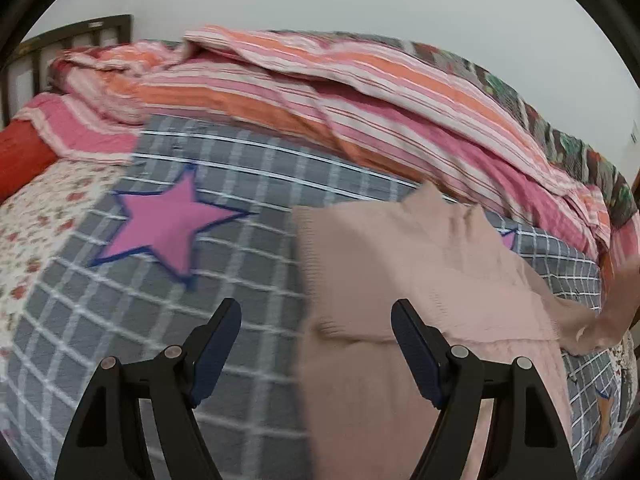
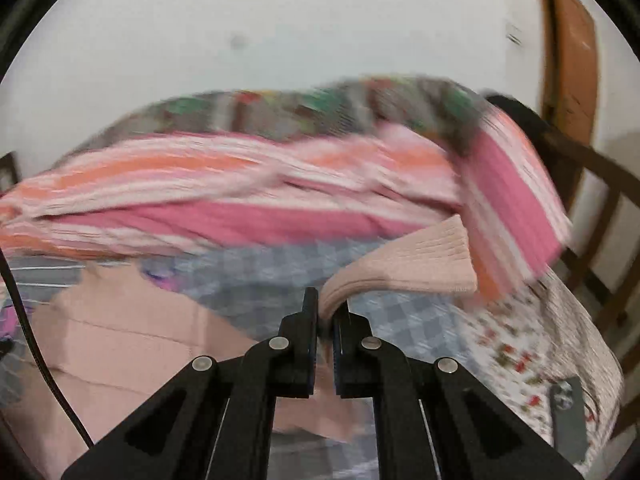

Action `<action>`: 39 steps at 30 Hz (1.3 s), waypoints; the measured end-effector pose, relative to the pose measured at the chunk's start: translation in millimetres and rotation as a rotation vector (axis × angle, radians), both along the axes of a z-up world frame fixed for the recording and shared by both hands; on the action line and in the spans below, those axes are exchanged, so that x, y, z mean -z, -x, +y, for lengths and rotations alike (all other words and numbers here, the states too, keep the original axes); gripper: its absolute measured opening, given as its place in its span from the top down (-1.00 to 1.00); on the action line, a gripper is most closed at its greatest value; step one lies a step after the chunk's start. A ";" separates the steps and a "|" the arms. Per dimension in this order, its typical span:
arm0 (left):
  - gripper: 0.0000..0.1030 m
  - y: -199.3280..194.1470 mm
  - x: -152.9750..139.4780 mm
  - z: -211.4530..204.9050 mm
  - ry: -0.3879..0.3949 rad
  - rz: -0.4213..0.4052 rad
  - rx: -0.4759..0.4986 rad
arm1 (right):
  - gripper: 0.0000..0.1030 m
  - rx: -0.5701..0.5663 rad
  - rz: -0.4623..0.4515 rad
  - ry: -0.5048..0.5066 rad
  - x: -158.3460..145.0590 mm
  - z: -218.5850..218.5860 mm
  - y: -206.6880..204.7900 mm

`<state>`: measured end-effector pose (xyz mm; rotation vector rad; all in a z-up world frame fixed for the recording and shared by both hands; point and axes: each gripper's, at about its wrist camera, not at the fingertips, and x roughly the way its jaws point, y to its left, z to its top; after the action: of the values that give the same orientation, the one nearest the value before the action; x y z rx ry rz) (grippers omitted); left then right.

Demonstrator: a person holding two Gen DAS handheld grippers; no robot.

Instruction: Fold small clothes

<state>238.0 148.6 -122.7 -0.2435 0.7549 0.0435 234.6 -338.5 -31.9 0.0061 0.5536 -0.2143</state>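
A pale pink knitted garment (image 1: 404, 280) lies on a grey checked blanket (image 1: 132, 320) on a bed. My left gripper (image 1: 316, 316) is open and empty, hovering over the garment's left edge, one finger above the blanket and one above the garment. My right gripper (image 2: 327, 300) is shut on the garment's sleeve (image 2: 420, 264), whose ribbed cuff sticks out to the upper right, lifted off the bed. The garment's body (image 2: 132, 340) lies at lower left in the right wrist view. The lifted sleeve also shows at the right edge of the left wrist view (image 1: 612, 312).
A pink star patch (image 1: 168, 228) is on the blanket. A rumpled pink and orange striped quilt (image 1: 320, 92) is heaped along the back of the bed. A floral sheet (image 2: 520, 344) covers the bed's right side, with a grey phone (image 2: 568, 416) on it. A dark wooden bed frame (image 2: 600, 208) stands at right.
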 end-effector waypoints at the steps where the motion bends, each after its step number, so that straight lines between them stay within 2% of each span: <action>1: -0.49 5.1 -1.0 7.3 -0.010 -0.004 -0.004 | 0.88 -0.037 -0.005 0.002 -4.8 23.0 -4.4; 6: -0.51 24.4 3.6 46.1 -0.044 -0.004 -0.041 | 0.88 -0.229 -0.005 -0.007 -6.8 138.2 -38.3; 9: -0.51 33.0 10.9 67.5 -0.045 -0.003 -0.063 | 0.89 -0.326 0.026 -0.025 5.0 199.8 -55.8; 12: -0.51 37.7 19.4 81.0 -0.037 0.006 -0.073 | 0.89 -0.419 0.063 -0.020 29.2 259.9 -70.7; 16: -0.51 43.0 30.5 91.3 -0.013 0.008 -0.067 | 0.89 -0.505 0.139 -0.024 67.7 313.5 -83.0; 21: -0.51 45.3 39.0 89.1 -0.005 0.012 -0.042 | 0.83 -0.558 0.234 0.001 112.6 347.9 -94.6; 22: -0.51 44.5 40.7 87.3 -0.004 0.015 -0.035 | 0.76 -0.574 0.257 -0.006 121.3 352.5 -96.3; 24: -0.51 43.8 42.0 84.3 0.004 0.018 -0.024 | 0.22 -0.616 0.285 -0.018 132.1 359.4 -96.9; 25: -0.51 43.9 42.7 82.0 0.009 0.020 -0.019 | -0.17 -0.656 0.306 -0.034 136.2 361.9 -96.8; 28: -0.51 48.0 44.7 74.0 0.024 0.030 0.002 | -0.23 -0.711 0.323 -0.060 134.1 359.1 -87.1; 32: -0.51 60.2 46.6 61.5 0.047 0.049 0.044 | -0.24 -0.715 0.315 -0.147 112.4 322.2 -58.3; 35: -0.51 75.8 46.8 51.0 0.054 0.058 0.083 | -0.24 -0.663 0.290 -0.211 98.4 276.2 -28.9; 39: -0.51 103.0 52.6 37.0 0.102 0.077 0.129 | -0.24 -0.525 0.258 -0.172 93.0 207.1 22.0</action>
<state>135.0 185.6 -175.3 -0.2912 0.8488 -0.1090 212.6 -131.4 -124.9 -0.0008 0.8089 0.3496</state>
